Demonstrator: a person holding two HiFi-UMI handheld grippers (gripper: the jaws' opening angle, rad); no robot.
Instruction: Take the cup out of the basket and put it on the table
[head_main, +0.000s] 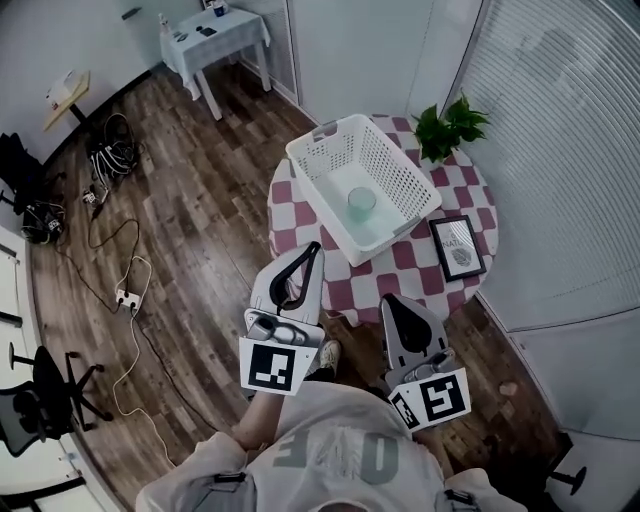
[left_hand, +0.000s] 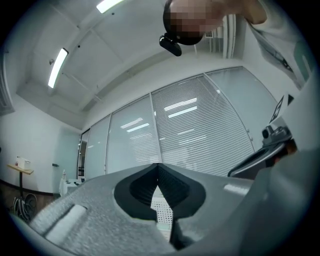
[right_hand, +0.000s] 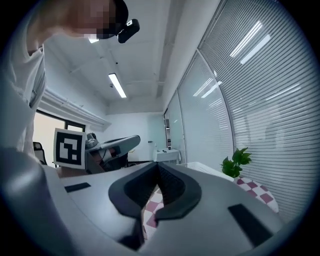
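Head view: cup (head_main: 361, 202) upright, mouth up, in the basket (head_main: 392, 166) (left claw (head_main: 312, 250) and right claw (head_main: 393, 301) pressed together).

Checkered table (head_main: 402, 268) with basket (head_main: 402, 172), plant (head_main: 449, 126), frame (head_main: 458, 247)

perforated plastic basket (head_main: 392, 166), translucent cup (head_main: 361, 202), cloth-covered table (head_main: 402, 272), wooden floor (head_main: 205, 205).

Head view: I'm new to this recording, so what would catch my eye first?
A white basket sits on the round red-checked table, a pale cup inside it. A plant and a picture sit beside it. The left gripper and right gripper hang shut and empty near the table's edge.
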